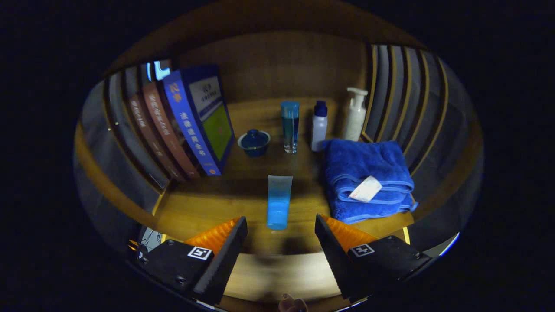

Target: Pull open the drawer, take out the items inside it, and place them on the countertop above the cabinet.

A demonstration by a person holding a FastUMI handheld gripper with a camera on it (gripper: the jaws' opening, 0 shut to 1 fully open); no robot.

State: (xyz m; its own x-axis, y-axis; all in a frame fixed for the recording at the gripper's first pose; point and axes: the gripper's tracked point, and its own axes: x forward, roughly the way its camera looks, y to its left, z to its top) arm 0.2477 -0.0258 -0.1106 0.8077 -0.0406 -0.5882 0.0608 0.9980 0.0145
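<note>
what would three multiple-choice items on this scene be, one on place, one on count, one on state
1. Where does the tube lie?
A. just ahead of the open jaws
B. on the towel
C. behind the books

2. How many books stand by the lidded bowl?
A. one
B. four
C. eight

3. How is the gripper?
A. shut on the tube
B. shut on the towel
C. open

A: the tube lies on the wood between and just beyond the jaws.
B: four spines lean together.
C: the jaws stand apart, holding nothing; the towel lies folded aside.

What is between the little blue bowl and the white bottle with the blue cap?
A tall blue glass tube stands between the lidded bowl and the bottle, gripper view.
</note>
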